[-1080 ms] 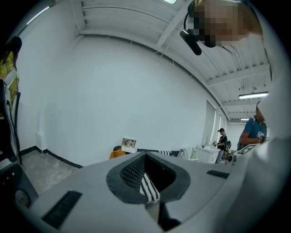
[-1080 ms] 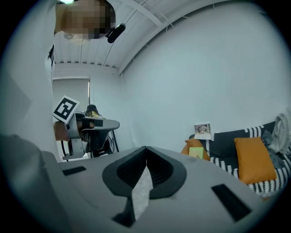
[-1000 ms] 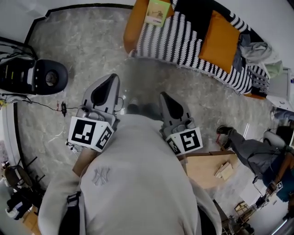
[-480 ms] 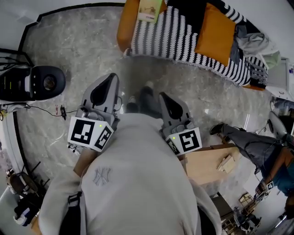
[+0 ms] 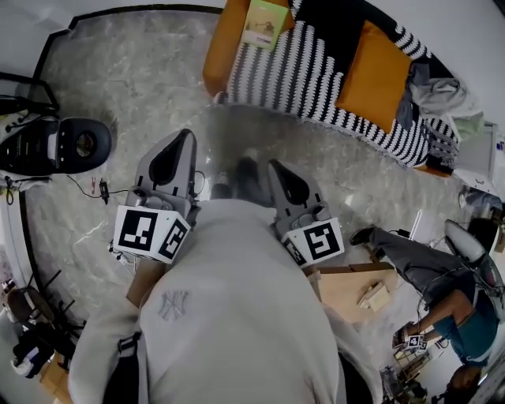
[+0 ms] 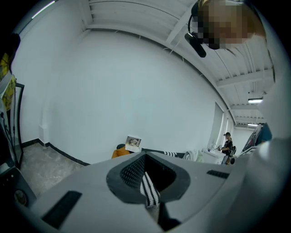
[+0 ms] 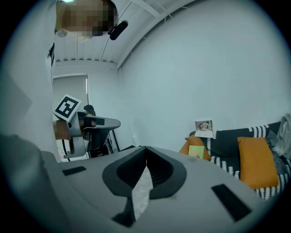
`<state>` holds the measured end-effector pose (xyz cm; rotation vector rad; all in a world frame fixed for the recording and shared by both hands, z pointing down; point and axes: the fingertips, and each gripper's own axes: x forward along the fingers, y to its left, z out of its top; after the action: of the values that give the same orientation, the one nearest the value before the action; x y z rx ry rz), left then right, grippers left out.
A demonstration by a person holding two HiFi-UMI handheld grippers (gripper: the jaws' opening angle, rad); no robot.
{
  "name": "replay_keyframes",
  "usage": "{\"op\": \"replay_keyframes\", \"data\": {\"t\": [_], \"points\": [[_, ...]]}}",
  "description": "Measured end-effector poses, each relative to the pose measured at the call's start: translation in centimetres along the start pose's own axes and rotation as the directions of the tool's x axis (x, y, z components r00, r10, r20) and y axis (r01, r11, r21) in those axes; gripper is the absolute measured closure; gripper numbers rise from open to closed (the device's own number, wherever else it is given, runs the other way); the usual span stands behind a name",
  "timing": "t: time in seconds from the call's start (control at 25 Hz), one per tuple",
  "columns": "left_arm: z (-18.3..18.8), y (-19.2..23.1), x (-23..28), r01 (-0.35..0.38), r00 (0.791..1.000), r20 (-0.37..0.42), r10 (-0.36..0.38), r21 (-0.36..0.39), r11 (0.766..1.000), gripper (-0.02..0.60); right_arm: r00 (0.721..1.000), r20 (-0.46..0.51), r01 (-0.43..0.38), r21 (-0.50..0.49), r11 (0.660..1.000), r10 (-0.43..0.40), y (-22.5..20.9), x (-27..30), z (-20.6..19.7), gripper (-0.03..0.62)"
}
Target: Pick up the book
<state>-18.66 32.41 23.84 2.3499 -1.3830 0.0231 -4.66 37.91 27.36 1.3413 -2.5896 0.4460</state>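
Note:
The book (image 5: pixel 264 24), thin with a light green cover, rests on the orange arm of the striped sofa (image 5: pixel 316 71) at the top of the head view. The right gripper view shows the book (image 7: pixel 196 152) leaning at the sofa's left end, under a small photo (image 7: pixel 203 127). My left gripper (image 5: pixel 183 138) and right gripper (image 5: pixel 278 167) are held side by side in front of my chest, pointing at the sofa and well short of it. Both are shut and hold nothing: the left gripper (image 6: pixel 145 153) and the right gripper (image 7: pixel 146 148) each have their tips together. In the left gripper view the jaws hide the book.
A black machine (image 5: pixel 59 146) with a cable stands on the marble floor at the left. Orange cushions (image 5: pixel 372 67) and loose clothes (image 5: pixel 438 91) lie on the sofa. At the right are a wooden board (image 5: pixel 355 292) and another person (image 5: pixel 442 312).
I have stepped a little across the floor towards the sofa, and both grippers have come along, still shut. The person at the right has shifted lower in the head view.

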Motion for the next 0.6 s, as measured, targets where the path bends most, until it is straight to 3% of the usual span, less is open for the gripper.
{"op": "replay_keyframes", "data": {"t": [0.6], "points": [[3.3, -0.3, 6.4, -0.098, 0.993, 0.069, 0.097, 0.024, 0.995, 0.572, 0.999, 0.014, -0.033, -0.021, 0.999, 0.034, -8.2, 1.4, 2.7, 0.576]]}}
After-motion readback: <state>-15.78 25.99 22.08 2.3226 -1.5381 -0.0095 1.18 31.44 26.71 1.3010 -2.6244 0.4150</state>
